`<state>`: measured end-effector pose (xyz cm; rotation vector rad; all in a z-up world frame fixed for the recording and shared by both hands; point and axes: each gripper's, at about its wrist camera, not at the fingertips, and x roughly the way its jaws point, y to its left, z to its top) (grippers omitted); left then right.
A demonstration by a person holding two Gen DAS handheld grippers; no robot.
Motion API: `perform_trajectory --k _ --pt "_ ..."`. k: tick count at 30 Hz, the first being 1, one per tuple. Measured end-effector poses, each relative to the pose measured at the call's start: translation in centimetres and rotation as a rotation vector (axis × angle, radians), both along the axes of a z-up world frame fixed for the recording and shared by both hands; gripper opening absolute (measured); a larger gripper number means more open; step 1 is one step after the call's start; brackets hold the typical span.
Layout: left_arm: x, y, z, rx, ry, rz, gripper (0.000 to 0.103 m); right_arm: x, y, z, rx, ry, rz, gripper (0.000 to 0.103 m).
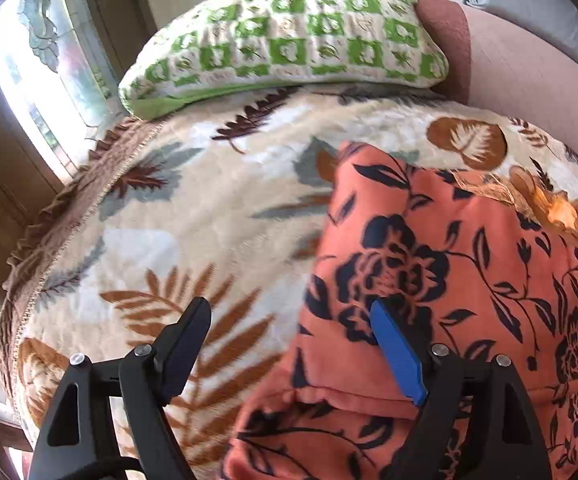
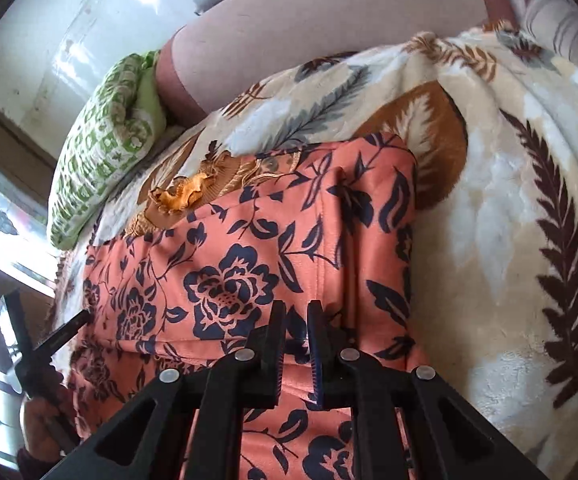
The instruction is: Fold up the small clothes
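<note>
An orange garment with a dark blue flower print (image 1: 449,280) lies on a cream leaf-patterned blanket (image 1: 209,208), partly folded, with a gold embroidered trim (image 1: 545,200) at its far edge. My left gripper (image 1: 289,312) is open above the garment's left edge, one finger over the blanket and the blue-padded finger over the cloth. In the right wrist view the garment (image 2: 241,248) fills the middle. My right gripper (image 2: 296,312) is nearly shut just above the garment; whether cloth is pinched between the fingers is not clear. The left gripper (image 2: 49,344) shows at the left edge.
A green and white checkered pillow (image 1: 289,36) lies at the far end of the bed, also in the right wrist view (image 2: 105,140). A pink sheet (image 1: 529,72) covers the bed beyond it. A window (image 1: 29,80) is at the left. The blanket (image 2: 509,220) spreads to the right.
</note>
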<state>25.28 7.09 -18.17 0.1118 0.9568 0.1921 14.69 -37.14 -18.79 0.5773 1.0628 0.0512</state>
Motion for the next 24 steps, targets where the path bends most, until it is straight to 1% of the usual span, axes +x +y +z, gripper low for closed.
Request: perform_trajectory --k 1,2,4,6,8,9,11,13,14,15,17,18,19,21,22,24 --pt "0.2 0.1 -0.4 0.015 0.015 -0.003 0.084 0.3 0.1 -0.9 0.002 0.031 0.016 0.014" --pt "0.5 0.0 -1.2 0.027 0.048 -0.018 0.085 0.3 0.2 -1.3 0.008 0.024 0.017 0.014" --pt "0.4 0.1 -1.4 0.029 0.035 -0.023 0.088 0.3 0.3 -1.4 0.010 0.016 0.008 0.014" --pt "0.4 0.5 -1.1 0.003 0.041 -0.008 0.088 0.3 0.2 -1.4 0.023 0.022 0.007 0.014" --pt "0.3 0.7 -0.7 -0.011 0.030 0.003 0.088 0.1 0.0 -1.2 0.052 0.022 -0.018 0.014" --pt "0.3 0.7 -0.5 -0.005 0.022 0.007 0.088 -0.1 -0.3 -0.8 0.050 0.013 -0.026 0.014" --pt "0.1 0.7 0.0 0.012 -0.003 0.011 0.088 -0.4 -0.5 0.0 0.010 -0.011 -0.046 0.013" --pt "0.1 0.9 0.5 0.041 -0.033 0.026 0.088 -0.3 -0.7 0.1 0.000 -0.018 -0.055 0.013" --pt "0.3 0.9 0.4 0.053 -0.029 0.032 0.088 0.0 -0.7 -0.3 -0.003 -0.003 -0.047 0.014" --pt "0.6 1.1 0.0 0.057 -0.007 0.032 0.088 0.4 -0.7 -0.7 -0.005 0.007 -0.045 0.014" --pt "1.2 1.3 -1.2 0.040 0.041 0.039 0.088 1.0 -0.9 -0.8 0.010 0.006 -0.058 0.014" --pt "1.2 1.5 -1.2 0.026 0.030 0.053 0.089 1.2 -1.0 -0.5 0.008 -0.001 -0.057 0.014" --pt "1.2 1.4 -1.0 0.021 0.024 0.059 0.089 1.5 -1.0 0.2 -0.009 -0.028 -0.053 0.014" --pt "1.4 1.0 -0.5 0.040 0.010 0.046 0.089 2.1 -1.1 1.3 -0.034 -0.088 -0.057 0.014" --pt "1.5 0.9 -0.4 0.056 0.002 0.047 0.089 2.4 -1.3 1.5 -0.035 -0.102 -0.064 0.014" --pt "1.7 0.9 -0.4 0.054 -0.004 0.050 0.089 3.8 -1.7 1.1 -0.048 -0.097 -0.078 0.014"
